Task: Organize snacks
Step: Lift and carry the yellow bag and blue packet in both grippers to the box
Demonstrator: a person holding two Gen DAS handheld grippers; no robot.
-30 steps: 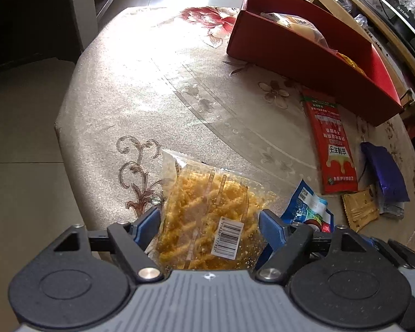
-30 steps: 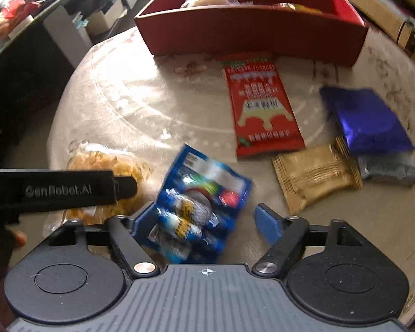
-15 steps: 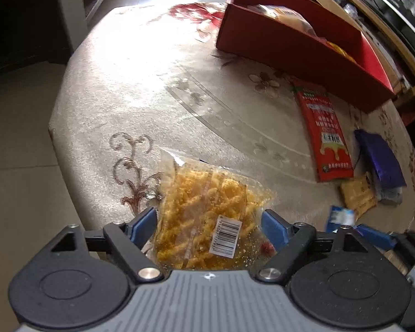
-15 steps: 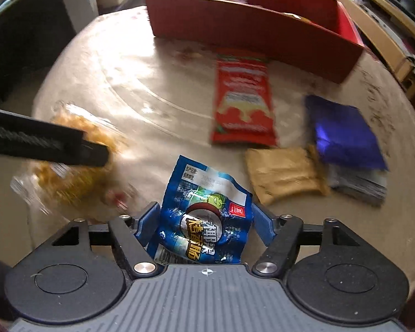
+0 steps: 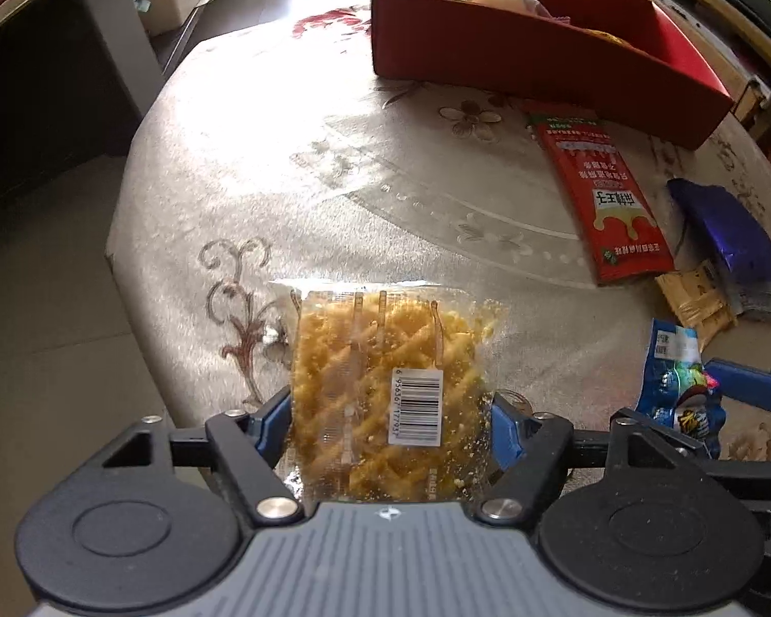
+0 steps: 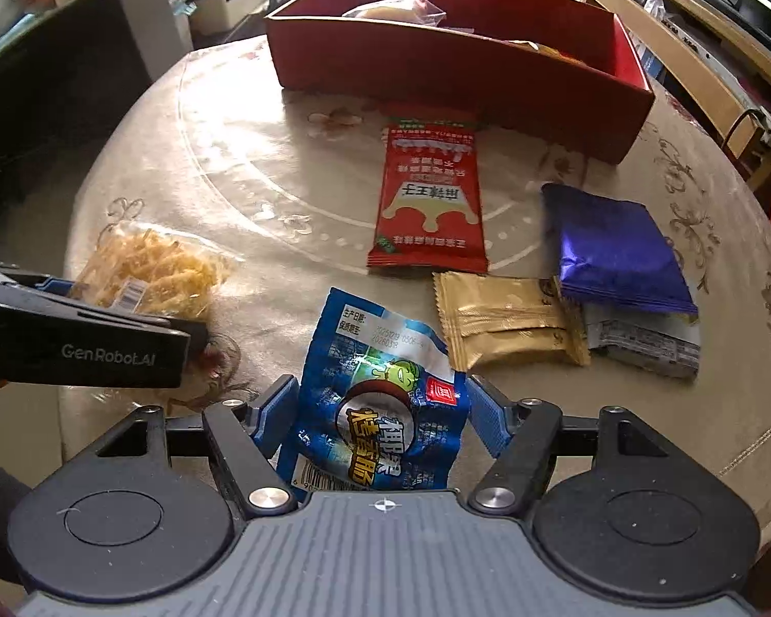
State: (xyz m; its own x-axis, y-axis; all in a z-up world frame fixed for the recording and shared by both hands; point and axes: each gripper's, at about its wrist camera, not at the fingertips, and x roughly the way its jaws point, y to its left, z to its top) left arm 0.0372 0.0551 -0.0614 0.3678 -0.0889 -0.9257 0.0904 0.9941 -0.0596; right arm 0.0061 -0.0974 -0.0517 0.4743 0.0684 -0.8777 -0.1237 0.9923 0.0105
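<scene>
Left wrist view: the left gripper (image 5: 388, 419) points down at the near edge of a round table (image 5: 262, 164) covered with a flowered cloth. Its blue jaws are closing, with a clear bag of yellow twisted snacks (image 5: 385, 380) between them; the pads sit right at the bag's two sides, and the bag's barcode label faces up. At the far side of the table stands a red box (image 5: 514, 59) with a pale wrapped item inside. Just in front of the box lies a long red packet (image 5: 604, 195), and to its right a purple packet (image 5: 724, 231) partly overlaps a gold packet (image 5: 694, 298) and a silver one. At the right edge, the right gripper (image 5: 714, 401) clasps a blue snack bag (image 5: 678, 385)

Right wrist view: the right gripper (image 6: 380, 419) is clamped on the blue snack bag (image 6: 380, 401), its blue pads pressing both sides of the bag's lower half, the top of the bag sticking out forward above the table (image 6: 262, 164). On the left, the left gripper (image 6: 103, 329), a black arm with printed lettering, reaches in over the clear bag of yellow twisted snacks (image 6: 154, 272). Beyond lie the long red packet (image 6: 429, 200), the gold packet (image 6: 509, 324) and the purple packet (image 6: 617, 247), with the silver packet (image 6: 647, 344) under it. The red box (image 6: 457, 72) stands at the back with wrapped items inside
</scene>
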